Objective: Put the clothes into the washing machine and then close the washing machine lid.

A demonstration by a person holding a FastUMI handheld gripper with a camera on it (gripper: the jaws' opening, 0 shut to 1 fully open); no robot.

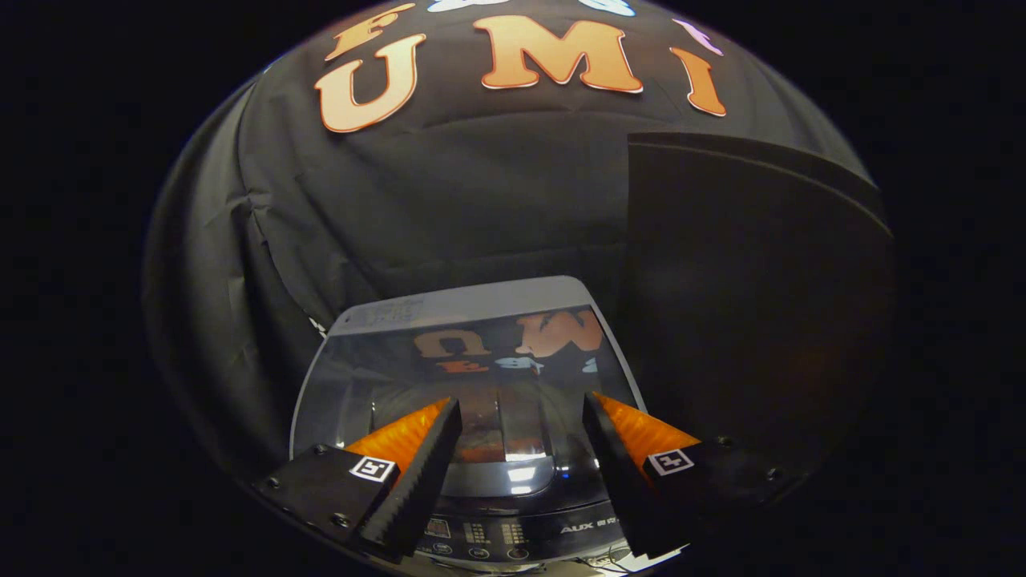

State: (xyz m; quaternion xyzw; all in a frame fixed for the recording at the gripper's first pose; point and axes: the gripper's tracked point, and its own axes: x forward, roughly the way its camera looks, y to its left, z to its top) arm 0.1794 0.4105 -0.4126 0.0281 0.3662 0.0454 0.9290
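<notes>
Washing machine [481, 353] is sitting directly under and ahead of my gripper [521, 413], and I am holding the gripper above its front part. My two fingers are standing wide apart, so the gripper is open and nothing is lying between them; I am not touching anything. Each finger is showing a black toothed pad [425, 473] on the inner side and an orange part behind it, with a small square marker on the black base. Between the fingers and a little below them, the dark control panel [497, 533] of the machine is showing some small buttons and a bright reflection. Beyond the fingertips, the lid [473, 361] is lying flat and closed on the top of the machine; it is transparent and dark, with a grey frame around it, and it is reflecting the wall behind. Through the lid I am seeing only dim shapes, and I cannot tell if clothes are inside. At the back edge of the lid, a grey strip [465, 308] is running across the machine. Further out, the black cloth wall [449, 200] is hanging behind the machine with some folds, and on the right of the machine a tall dark panel [745, 296] is standing, near the machine's side.
</notes>
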